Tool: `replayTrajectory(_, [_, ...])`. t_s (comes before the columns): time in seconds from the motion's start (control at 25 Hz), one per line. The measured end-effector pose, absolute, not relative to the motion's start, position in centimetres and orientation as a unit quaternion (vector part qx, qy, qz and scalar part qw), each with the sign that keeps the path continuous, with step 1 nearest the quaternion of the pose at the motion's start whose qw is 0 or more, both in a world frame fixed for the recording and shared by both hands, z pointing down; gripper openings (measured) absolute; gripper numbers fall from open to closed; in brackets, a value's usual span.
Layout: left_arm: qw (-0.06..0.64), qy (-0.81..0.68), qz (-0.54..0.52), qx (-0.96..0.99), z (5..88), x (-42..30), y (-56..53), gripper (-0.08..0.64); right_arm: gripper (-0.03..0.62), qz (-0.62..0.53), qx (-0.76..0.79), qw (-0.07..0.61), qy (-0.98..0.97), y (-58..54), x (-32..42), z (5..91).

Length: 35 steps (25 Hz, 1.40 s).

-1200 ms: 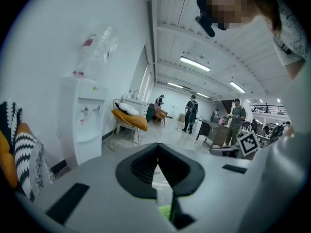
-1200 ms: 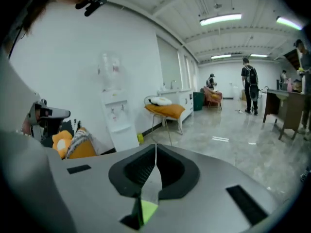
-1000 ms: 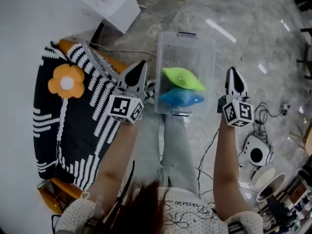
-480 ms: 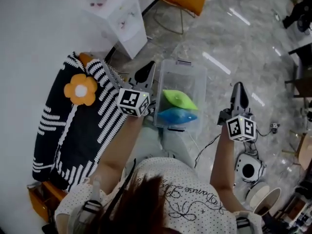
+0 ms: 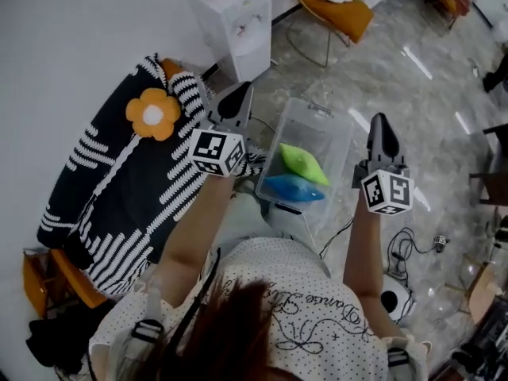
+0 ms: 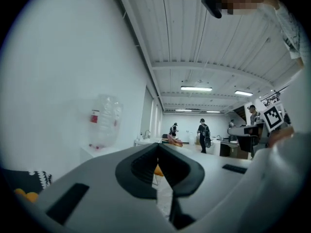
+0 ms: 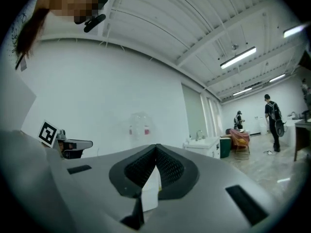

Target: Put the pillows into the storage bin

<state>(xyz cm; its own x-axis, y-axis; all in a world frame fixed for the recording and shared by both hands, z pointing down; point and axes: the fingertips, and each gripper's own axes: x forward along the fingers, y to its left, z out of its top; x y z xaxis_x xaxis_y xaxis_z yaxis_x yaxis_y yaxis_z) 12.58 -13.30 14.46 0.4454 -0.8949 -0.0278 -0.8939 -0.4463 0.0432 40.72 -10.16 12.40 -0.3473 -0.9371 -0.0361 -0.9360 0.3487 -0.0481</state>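
The clear storage bin (image 5: 340,136) stands on the marble floor (image 5: 413,86) with both pillows inside: the green pillow (image 5: 302,163) and, touching it at the near end, the blue pillow (image 5: 292,187). The left gripper (image 5: 236,94), clenched with nothing between its jaws, hangs to the left of the bin, beside a black-and-white striped throw (image 5: 119,189). The right gripper (image 5: 380,124), likewise clenched and empty, hovers to the bin's right, pointing level
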Motion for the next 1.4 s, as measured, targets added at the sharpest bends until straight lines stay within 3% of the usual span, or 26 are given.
replayTrajectory(0.32, [-0.026,-0.644,-0.025,0.764,11.5,-0.2,-6.5,0.003,0.012,-0.015,-0.434,0.044,0.900,-11.7,26.4,10.4])
replayTrajectory(0.92, [-0.028,-0.795,-0.028,0.605,10.2,-32.1,14.0,0.003,0.012,-0.026,-0.219,0.043,0.974,-1.4,-11.6,10.2])
replayTrajectory(1.4, [-0.001,-0.824,-0.043,0.565,13.1,-41.6,19.0,0.003,0.012,-0.020,-0.164,0.018,0.986,2.1,-23.0,11.4])
